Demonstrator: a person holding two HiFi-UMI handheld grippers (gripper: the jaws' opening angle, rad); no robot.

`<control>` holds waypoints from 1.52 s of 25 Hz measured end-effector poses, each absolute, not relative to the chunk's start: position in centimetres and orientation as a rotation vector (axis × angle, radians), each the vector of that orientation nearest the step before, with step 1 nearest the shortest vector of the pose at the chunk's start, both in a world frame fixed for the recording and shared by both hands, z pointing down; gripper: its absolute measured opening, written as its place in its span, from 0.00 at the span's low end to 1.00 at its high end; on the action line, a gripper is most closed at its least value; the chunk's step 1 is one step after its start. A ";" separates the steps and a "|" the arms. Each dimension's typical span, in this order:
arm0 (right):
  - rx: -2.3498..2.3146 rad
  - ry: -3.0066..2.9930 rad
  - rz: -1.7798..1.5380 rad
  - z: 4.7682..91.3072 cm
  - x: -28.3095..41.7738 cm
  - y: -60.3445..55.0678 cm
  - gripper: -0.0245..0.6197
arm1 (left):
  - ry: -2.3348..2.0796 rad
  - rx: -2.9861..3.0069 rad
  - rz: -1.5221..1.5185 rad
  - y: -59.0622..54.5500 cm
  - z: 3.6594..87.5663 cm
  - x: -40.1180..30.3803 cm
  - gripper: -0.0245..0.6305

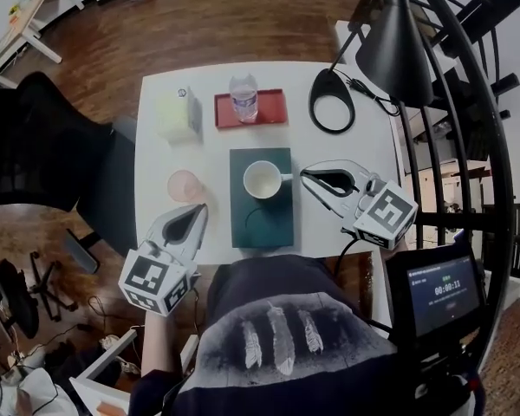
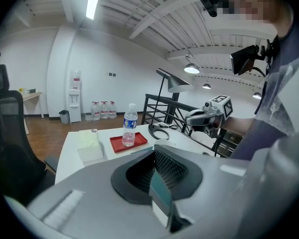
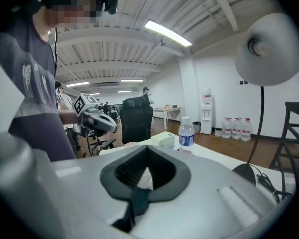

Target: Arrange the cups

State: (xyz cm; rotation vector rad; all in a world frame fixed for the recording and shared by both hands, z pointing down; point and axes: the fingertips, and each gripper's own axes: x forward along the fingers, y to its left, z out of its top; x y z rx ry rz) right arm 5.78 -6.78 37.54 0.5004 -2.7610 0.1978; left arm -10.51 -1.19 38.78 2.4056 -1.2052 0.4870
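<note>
White table [image 1: 364,141] in a wood-floored office, seen from above.
Black office chair [image 1: 35,146] stands at its left edge, and a black desk lamp [image 1: 390,50] rises at the far right. Dark green pad [image 1: 262,224] lies at centre. Left gripper [image 1: 199,208], jaws fully closed and empty, is just beside the pink cup [image 1: 185,185], which stands on bare table left of the pad. Right gripper [image 1: 305,176], jaws likewise closed on nothing, points at the handle of the white mug [image 1: 263,180], upright on the pad's far end; contact cannot be confirmed. Red tray [image 1: 273,109] at the far side carries a water bottle [image 1: 243,98]. Pale box [image 1: 177,113] sits left of it.
</note>
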 end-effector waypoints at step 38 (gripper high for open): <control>0.491 -2.656 0.224 41.0 7.3 -6.6 0.04 | -1.300 2.391 0.522 -1.8 39.2 -12.6 0.06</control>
